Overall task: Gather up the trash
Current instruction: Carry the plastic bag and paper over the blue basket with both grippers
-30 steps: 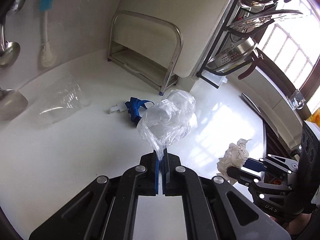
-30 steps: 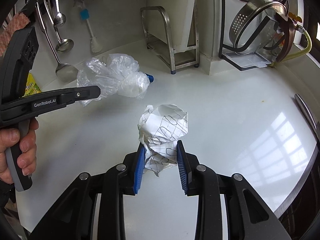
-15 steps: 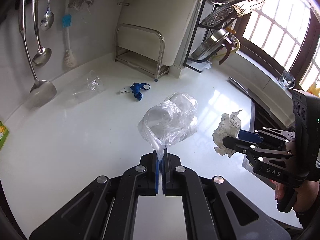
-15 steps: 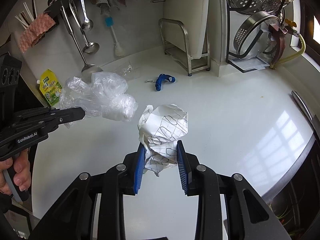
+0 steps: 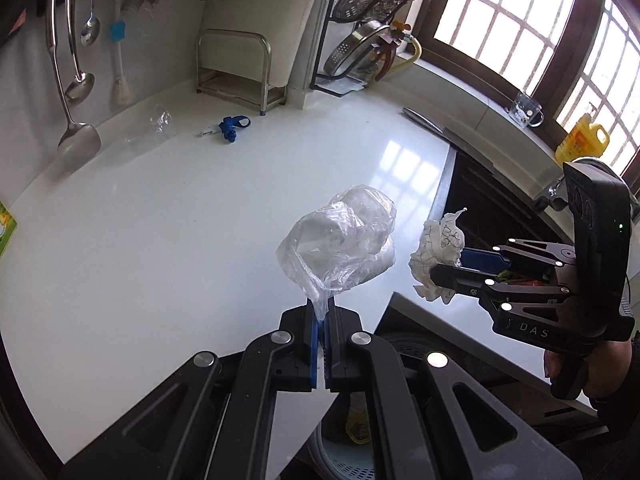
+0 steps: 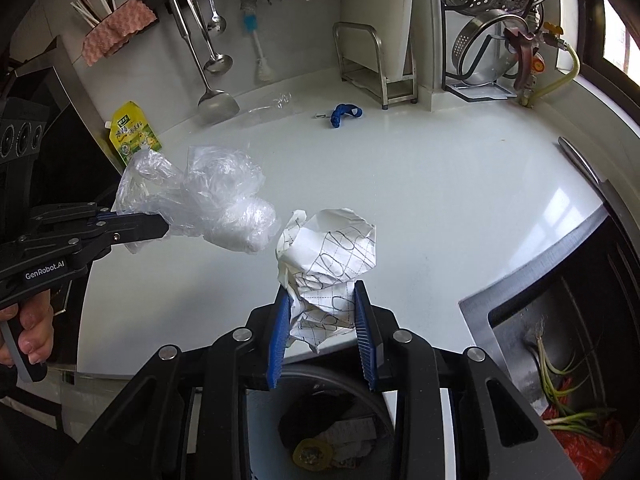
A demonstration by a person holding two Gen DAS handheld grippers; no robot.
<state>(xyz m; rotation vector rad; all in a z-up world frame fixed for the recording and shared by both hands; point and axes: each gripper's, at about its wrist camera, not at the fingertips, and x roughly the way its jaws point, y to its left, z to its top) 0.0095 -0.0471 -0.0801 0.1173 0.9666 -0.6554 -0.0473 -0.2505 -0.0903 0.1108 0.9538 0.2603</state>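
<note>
My left gripper (image 5: 320, 312) is shut on a crumpled clear plastic bag (image 5: 344, 244) and holds it in the air above the counter's front edge; the bag also shows in the right wrist view (image 6: 216, 200). My right gripper (image 6: 320, 304) is shut on a crumpled ball of white paper with drawn lines (image 6: 328, 264), just right of the bag; the paper also shows in the left wrist view (image 5: 438, 256). A trash bin (image 6: 332, 432) with rubbish inside sits below both grippers. A blue scrap (image 5: 232, 126) and a clear plastic cup (image 5: 150, 130) lie far back on the counter.
The white counter (image 5: 160, 220) ends near the grippers. A sink (image 6: 560, 340) with green stalks is at right. A steel rack (image 5: 236, 76), hanging ladles (image 5: 76, 80), a brush and a dish rack line the back wall. A yellow pouch (image 6: 134, 132) leans at left.
Both grippers have pulled back from the counter's middle toward its front edge, carrying the bag and the paper. The bin and sink have come into view below them.
</note>
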